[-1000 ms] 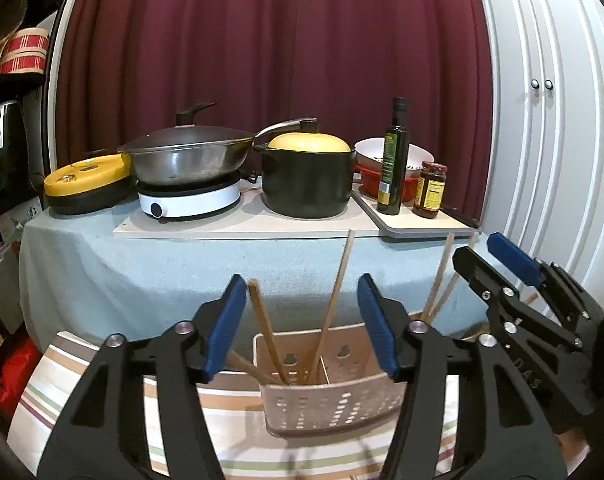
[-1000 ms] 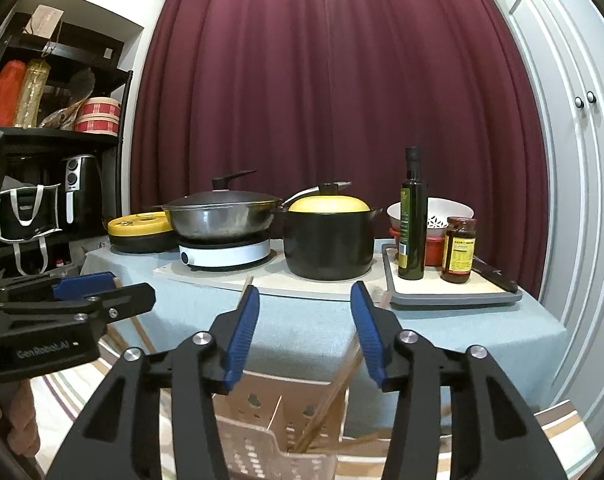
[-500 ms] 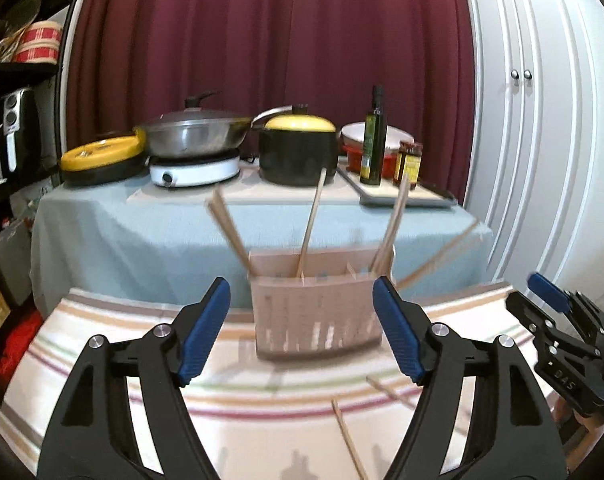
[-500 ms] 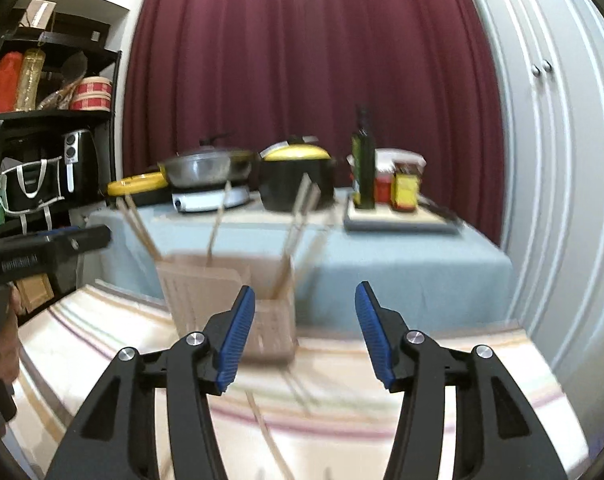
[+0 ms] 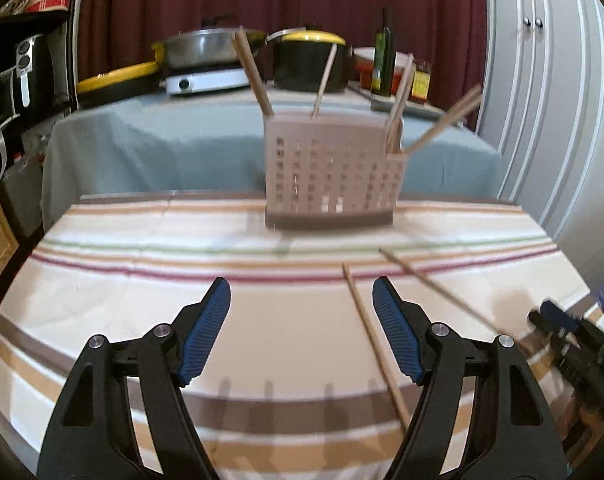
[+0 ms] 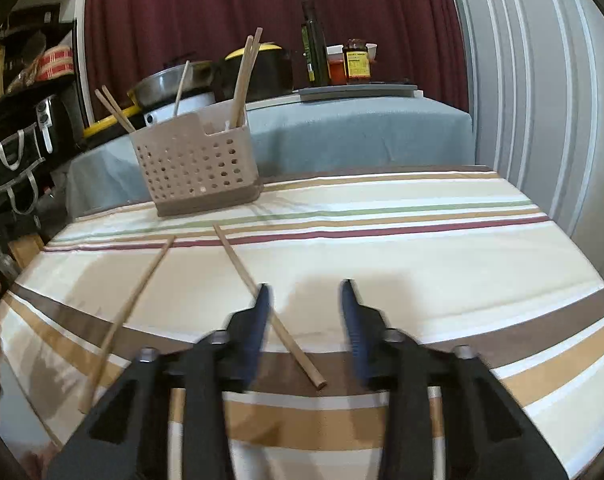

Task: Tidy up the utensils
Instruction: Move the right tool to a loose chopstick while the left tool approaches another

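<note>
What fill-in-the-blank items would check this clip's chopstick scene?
1. The number of chopsticks lying loose on the striped cloth is ____.
2. The other chopsticks stand in the perforated ____.
3. Both the left hand-held gripper and the right hand-held gripper are ____.

Missing words: two; basket; open

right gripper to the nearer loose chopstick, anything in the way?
Nothing visible. The right gripper is open over the striped cloth, and the chopstick lies bare beside its left finger. The holder stands well behind.
</note>
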`<state>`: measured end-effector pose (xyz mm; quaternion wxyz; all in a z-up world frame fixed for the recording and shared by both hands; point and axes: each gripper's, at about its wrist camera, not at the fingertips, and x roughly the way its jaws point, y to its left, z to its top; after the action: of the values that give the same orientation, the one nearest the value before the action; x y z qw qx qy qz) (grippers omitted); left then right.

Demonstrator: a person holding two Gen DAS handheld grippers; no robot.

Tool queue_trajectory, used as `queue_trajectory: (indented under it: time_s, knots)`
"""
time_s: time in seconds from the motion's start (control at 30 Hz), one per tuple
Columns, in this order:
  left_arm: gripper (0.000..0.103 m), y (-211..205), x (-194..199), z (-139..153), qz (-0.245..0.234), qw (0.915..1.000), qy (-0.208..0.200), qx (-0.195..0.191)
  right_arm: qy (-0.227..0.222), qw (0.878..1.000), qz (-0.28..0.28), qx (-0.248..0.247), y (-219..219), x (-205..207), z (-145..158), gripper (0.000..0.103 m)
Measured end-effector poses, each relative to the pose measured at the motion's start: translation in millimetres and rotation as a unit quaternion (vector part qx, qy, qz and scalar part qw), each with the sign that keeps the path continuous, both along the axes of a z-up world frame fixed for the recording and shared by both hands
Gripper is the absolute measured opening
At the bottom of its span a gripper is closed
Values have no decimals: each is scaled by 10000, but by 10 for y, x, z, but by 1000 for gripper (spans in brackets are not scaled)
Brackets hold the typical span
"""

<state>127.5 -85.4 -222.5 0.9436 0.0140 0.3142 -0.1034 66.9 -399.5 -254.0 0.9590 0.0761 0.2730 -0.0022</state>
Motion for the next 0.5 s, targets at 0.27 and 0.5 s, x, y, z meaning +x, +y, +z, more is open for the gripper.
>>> queue_trajectory:
  time_s: [0.27,0.5]
  knots:
    - [72,-31,-159,-150,-71,9999,143,3,392,9992,-38,-16,16,-20,-91,30]
    - [72,-40,-228,-230,-126,9995,282,-30,713,9974,-30,-43,62,-65,-234,28]
